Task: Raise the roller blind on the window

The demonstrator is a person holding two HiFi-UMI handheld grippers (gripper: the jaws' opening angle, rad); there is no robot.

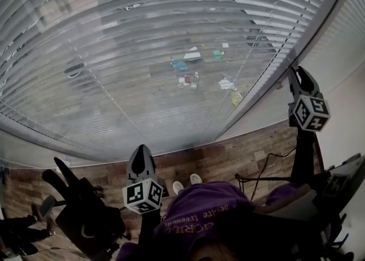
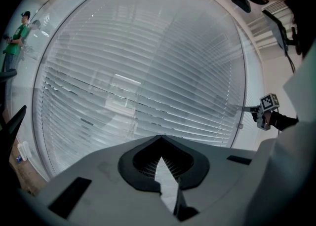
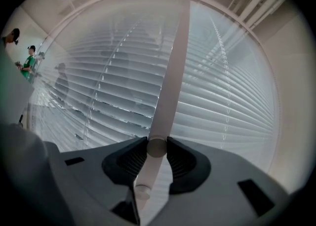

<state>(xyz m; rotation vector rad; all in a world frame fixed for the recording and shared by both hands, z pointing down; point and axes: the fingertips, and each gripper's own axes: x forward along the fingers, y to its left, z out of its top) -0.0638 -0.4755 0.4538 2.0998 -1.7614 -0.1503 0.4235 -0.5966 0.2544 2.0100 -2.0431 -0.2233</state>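
purple garment: pale lettering in two rows, seen upside down; the larger row seems to end in "orld", the smaller row is too blurred to read.
left gripper, left cube: black-and-white square code patterns, no letters or numbers.
right gripper, right cube: the same kind of code patterns, also seen small in the left gripper view.
black bag: a pale curved mark, too dim to name a brand.

The white slatted window blind runs off the head view's top and sides. Behind its slats, small coloured things are too tiny to name. Where the pale round wand meets the blind's top is blurred.
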